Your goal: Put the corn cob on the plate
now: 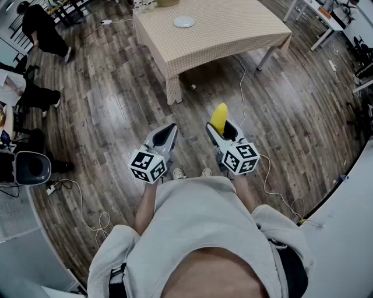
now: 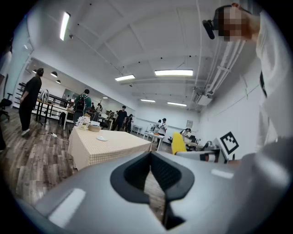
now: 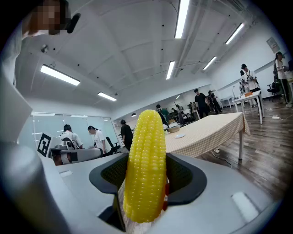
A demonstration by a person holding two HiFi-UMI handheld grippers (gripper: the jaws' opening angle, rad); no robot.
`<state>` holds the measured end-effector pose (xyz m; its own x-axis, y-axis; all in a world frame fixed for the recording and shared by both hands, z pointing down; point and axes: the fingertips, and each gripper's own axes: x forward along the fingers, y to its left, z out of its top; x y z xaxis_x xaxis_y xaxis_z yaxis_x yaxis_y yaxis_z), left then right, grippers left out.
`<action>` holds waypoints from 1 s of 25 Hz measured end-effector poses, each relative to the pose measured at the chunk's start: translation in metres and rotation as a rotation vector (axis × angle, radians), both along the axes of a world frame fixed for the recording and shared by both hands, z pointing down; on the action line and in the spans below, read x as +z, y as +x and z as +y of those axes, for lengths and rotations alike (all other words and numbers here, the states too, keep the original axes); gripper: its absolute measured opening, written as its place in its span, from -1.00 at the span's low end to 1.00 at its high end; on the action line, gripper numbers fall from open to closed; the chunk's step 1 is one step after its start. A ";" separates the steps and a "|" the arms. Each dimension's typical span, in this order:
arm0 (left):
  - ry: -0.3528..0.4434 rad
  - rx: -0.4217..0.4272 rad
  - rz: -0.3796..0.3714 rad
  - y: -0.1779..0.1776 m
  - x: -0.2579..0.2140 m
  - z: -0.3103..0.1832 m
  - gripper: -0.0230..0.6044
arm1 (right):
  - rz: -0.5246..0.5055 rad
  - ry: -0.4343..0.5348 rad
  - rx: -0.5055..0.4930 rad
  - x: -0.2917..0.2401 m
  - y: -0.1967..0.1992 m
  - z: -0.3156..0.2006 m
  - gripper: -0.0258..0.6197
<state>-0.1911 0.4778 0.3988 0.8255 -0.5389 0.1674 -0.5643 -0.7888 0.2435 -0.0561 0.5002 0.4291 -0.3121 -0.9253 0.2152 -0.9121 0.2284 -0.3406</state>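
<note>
A yellow corn cob (image 1: 219, 117) stands upright between the jaws of my right gripper (image 1: 221, 129), which is shut on it. In the right gripper view the corn cob (image 3: 145, 164) fills the middle, its tip pointing up past the jaws. My left gripper (image 1: 166, 135) hangs beside it over the wooden floor, its jaws together with nothing between them (image 2: 151, 176). The small white plate (image 1: 184, 22) lies on a table with a checked cloth (image 1: 233, 41), well ahead of both grippers. The plate also shows small in the left gripper view (image 2: 101, 138) and the right gripper view (image 3: 180, 135).
A basket (image 2: 94, 128) and flowers (image 2: 82, 121) stand at the table's far end. Cables (image 1: 242, 81) trail over the floor by the table leg. People (image 1: 44, 29) and chairs stand at the left, white desks (image 1: 326, 17) at the back right.
</note>
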 end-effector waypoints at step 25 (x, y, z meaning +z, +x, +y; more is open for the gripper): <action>0.003 -0.035 -0.015 0.055 0.005 0.030 -0.90 | -0.009 0.007 -0.086 0.003 0.042 0.018 -0.14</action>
